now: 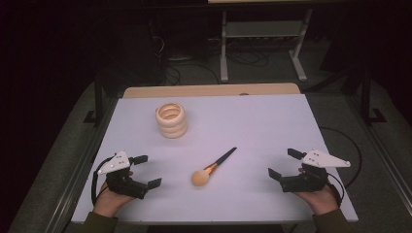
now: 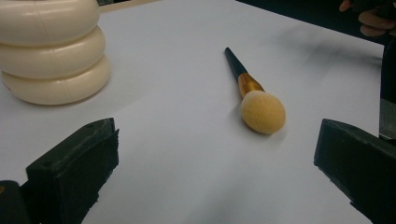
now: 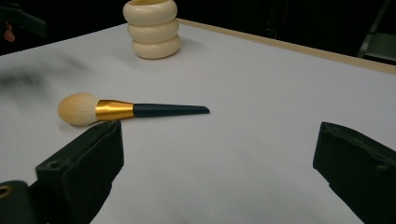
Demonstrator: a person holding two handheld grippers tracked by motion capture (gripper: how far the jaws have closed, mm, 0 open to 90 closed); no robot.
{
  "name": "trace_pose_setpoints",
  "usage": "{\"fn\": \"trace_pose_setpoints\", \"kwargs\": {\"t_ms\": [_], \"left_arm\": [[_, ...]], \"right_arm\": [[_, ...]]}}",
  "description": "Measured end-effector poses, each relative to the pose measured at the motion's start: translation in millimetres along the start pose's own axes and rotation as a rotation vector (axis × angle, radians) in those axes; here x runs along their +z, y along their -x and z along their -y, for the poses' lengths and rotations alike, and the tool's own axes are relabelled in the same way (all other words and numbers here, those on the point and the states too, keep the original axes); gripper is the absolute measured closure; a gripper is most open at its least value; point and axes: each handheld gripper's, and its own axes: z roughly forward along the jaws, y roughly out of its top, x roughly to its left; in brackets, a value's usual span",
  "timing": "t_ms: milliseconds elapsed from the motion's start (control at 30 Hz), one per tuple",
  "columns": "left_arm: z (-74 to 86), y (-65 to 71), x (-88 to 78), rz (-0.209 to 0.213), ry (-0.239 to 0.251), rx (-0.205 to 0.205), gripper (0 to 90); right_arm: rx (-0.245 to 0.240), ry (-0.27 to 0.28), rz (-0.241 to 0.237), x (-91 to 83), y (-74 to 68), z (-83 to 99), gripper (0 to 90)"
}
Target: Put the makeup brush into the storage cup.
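Left gripper (image 1: 146,171): fingers (image 2: 74,172) spread wide, nothing between them, resting low over the counter (image 1: 272,126) at its near left corner. Right gripper (image 1: 284,163): fingers (image 3: 84,168) likewise released & empty, near right corner, pointing inward toward the middle

Between the 2 grippers, well apart from both, lies the makeup brush (image 1: 213,168) flat on the counter. Fluffy tan head toward the person, gold collar, dark handle running away & to the right. In the left gripper view the brush (image 2: 254,93) sits ahead & right of centre, head nearest; in the right gripper view it lies crosswise, head to the left (image 3: 126,110)

Farther back on the left stands the cream ring-shaped holder (image 1: 171,120), upright, open top, looks empty as far as the high view lets me see. Clear of the brush

Step, as I read it: start pos, approach not yet begun, nothing touched. Likely job = brush into holder

Next move calls for: one gripper going in to the handle, fingers straddling it across its width, probably at the thicker part near the gold collar since the tip is thin & lies flat. Come down low enough to pinch w/o scraping the counter, then lift, tip upright & carry to the holder's opening
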Motion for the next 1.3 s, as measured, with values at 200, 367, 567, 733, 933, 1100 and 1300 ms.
{"fn": "trace_pose_setpoints", "kwargs": {"t_ms": [200, 367, 567, 733, 933, 1100, 1300], "left_arm": [[-0.9, -0.3, 0.9, -0.002, 0.007, -0.013, 0.0], [-0.9, -0.2, 0.4, -0.006, 0.009, -0.015, 0.0], [0.2, -0.7, -1.6, -0.009, 0.009, -0.013, 0.0], [-0.9, -1.5, -0.7, -0.007, 0.010, -0.011, 0.0], [0.0, 0.4, -1.3, -0.006, 0.010, -0.014, 0.0], [-0.5, -1.0, -4.6, -0.010, 0.027, -0.015, 0.0], [-0.5, -0.8, -5.4, -0.014, 0.034, -0.021, 0.0]], "right_arm": [[0.008, 0.008, 0.001, -1.4, 1.7, 0.1, 1.0], [0.013, 0.015, -0.006, -1.7, 3.5, -0.4, 1.1], [0.013, 0.020, -0.010, -0.6, 4.6, -1.9, 1.0], [0.007, 0.023, -0.013, -0.6, 3.3, -3.7, 1.0], [0.002, 0.038, -0.020, 1.0, 3.0, -6.6, 1.0], [-0.006, 0.036, -0.030, 5.4, 1.4, -9.2, 1.0], [-0.015, 0.042, -0.034, 10.3, 1.2, -12.1, 1.0]]}}
